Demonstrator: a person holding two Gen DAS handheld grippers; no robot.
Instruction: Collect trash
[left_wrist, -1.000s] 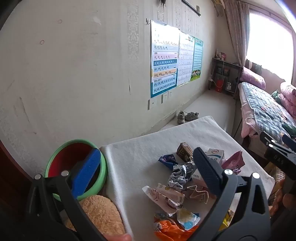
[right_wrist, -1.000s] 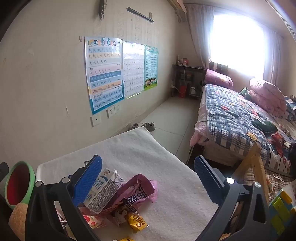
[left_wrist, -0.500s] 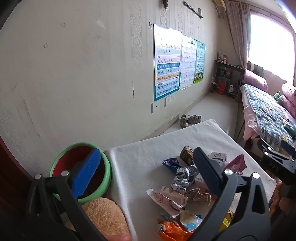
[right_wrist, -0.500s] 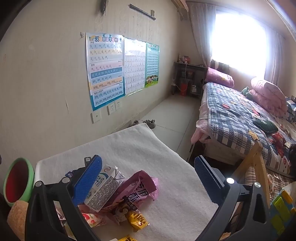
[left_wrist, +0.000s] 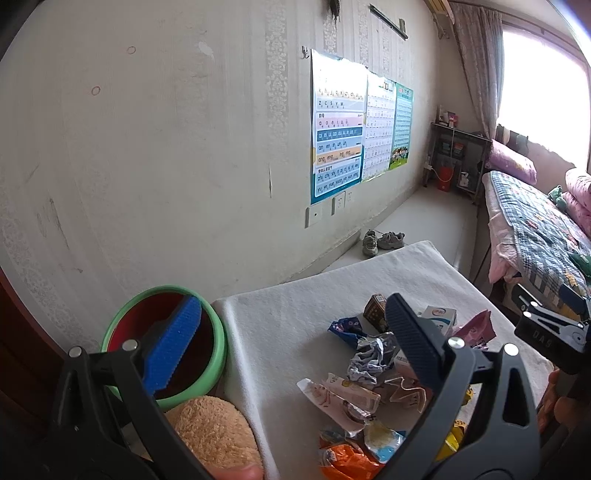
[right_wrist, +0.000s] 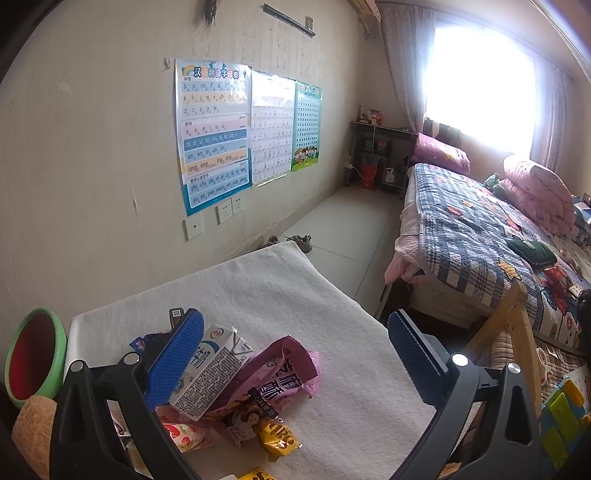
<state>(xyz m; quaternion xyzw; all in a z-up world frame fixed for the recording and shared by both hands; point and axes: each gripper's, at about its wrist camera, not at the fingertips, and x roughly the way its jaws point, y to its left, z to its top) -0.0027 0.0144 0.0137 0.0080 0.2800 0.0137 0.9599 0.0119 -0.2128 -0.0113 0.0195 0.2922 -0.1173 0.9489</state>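
My left tongs (left_wrist: 291, 339) and right tongs (right_wrist: 295, 354) both hang apart, empty. The trash pile (left_wrist: 373, 373) lies on the surface (right_wrist: 258, 295), its near edge cut off. The milk carton (right_wrist: 210, 373) lies tilted, top pointing away toward the wall.

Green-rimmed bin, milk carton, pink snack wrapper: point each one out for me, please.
Green-rimmed bin (left_wrist: 218, 334): left wrist view, on its green rim, right side.
Milk carton (right_wrist: 212, 373): right wrist view, on the printed side panel.
Pink snack wrapper (right_wrist: 280, 373): right wrist view, on the pink front with dark lettering.
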